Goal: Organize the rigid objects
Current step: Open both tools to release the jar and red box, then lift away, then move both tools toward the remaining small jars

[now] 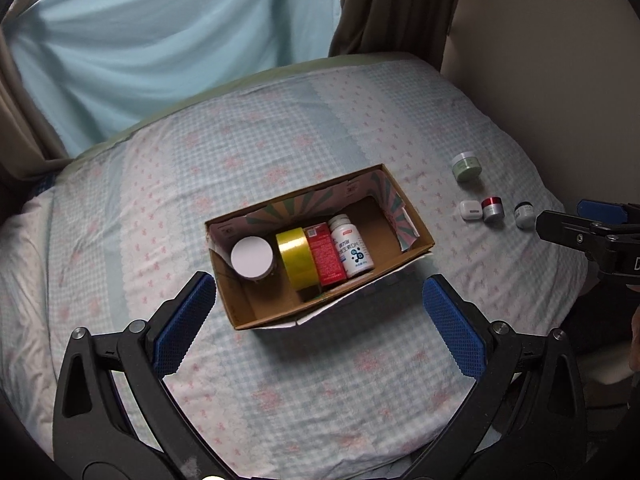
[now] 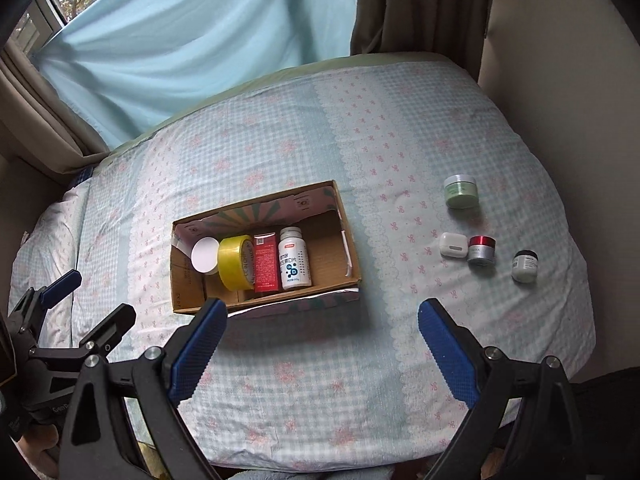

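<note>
Both grippers hang above the bed (image 2: 304, 380) with their fingers spread wide and nothing between them. Ahead of the left gripper (image 1: 320, 320), just beyond its fingertips, sits the cardboard box (image 1: 416, 236), open at the top. Four things are packed side by side against its left end: a white-capped jar (image 1: 252, 258), a yellow tape roll (image 1: 297, 258), a red carton (image 1: 325, 254) and a white pill bottle (image 1: 351, 246). Packing them tight that way probably saves the bare right end of the box for what is left.

What is left lies on the bed cover, ahead and to the right of the right gripper (image 2: 322, 346): a green jar (image 2: 461, 192) farthest off, then a row of a white earbud case (image 2: 453, 245), a red-lidded jar (image 2: 481, 251) and a small dark-lidded jar (image 2: 525, 267), the last one nearest the right finger. That one looks the easiest next pick.

The bed wears a pale blue checked cover with pink bows. Behind it hang a light blue curtain (image 2: 192, 40) and a brown drape (image 2: 416, 4), with a window at the far left.
</note>
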The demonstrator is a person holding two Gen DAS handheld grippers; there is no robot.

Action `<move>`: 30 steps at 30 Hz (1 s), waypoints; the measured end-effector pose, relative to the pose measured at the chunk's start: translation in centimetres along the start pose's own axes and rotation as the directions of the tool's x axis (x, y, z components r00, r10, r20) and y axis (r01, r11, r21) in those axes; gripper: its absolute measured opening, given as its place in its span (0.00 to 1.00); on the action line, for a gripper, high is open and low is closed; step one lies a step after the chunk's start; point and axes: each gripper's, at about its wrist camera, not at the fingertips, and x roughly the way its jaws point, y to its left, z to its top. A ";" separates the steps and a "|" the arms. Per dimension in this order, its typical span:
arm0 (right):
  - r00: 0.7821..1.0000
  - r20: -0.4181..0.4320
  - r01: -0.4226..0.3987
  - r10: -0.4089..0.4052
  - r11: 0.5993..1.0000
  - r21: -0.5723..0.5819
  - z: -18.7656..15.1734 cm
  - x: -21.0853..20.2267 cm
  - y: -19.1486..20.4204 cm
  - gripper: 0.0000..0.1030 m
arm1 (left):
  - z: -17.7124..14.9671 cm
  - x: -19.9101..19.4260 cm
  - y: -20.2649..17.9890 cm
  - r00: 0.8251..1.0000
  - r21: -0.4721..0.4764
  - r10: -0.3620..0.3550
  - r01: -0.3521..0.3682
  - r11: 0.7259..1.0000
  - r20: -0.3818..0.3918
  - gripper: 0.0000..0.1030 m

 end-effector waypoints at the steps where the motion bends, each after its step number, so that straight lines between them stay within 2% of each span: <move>1: 1.000 0.010 0.022 -0.022 1.000 0.017 -0.5 -0.7 -1.1 0.93 | 0.1 -0.1 -1.2 1.000 0.011 -0.026 0.026 1.000 0.003 1.00; 4: 0.997 0.025 0.075 -0.077 0.994 0.077 -2.0 -2.5 -4.8 0.93 | 0.6 -0.1 -5.0 0.995 0.040 -0.096 0.096 0.995 -0.001 1.00; 7: 0.994 0.033 0.099 -0.106 0.982 0.164 -3.0 -3.8 -9.2 0.93 | 1.1 0.1 -8.7 0.991 0.082 -0.137 0.136 0.987 -0.002 1.00; 10: 0.990 0.030 0.126 -0.136 0.967 0.222 -3.8 -4.5 -13.6 0.93 | 1.9 0.8 -12.2 0.989 0.129 -0.145 0.144 0.981 -0.002 1.00; 14: 0.988 0.019 0.142 -0.151 0.958 0.248 -3.9 -4.3 -18.7 0.93 | 3.5 2.6 -16.8 0.988 0.148 -0.152 0.153 0.977 -0.018 1.00; 18: 0.992 0.009 0.122 -0.128 0.961 0.249 -3.3 -3.0 -23.3 0.93 | 5.2 5.7 -21.4 0.984 0.174 -0.167 0.174 0.969 -0.056 1.00; 25: 0.996 -0.049 0.082 -0.071 0.963 0.257 -1.5 1.6 -30.2 0.93 | 7.0 13.2 -28.1 0.979 0.247 -0.137 0.172 0.954 -0.152 1.00; 30: 0.993 -0.112 0.074 -0.045 0.962 0.264 -0.3 5.9 -33.6 0.93 | 7.9 18.3 -31.7 0.974 0.343 -0.114 0.177 0.922 -0.197 1.00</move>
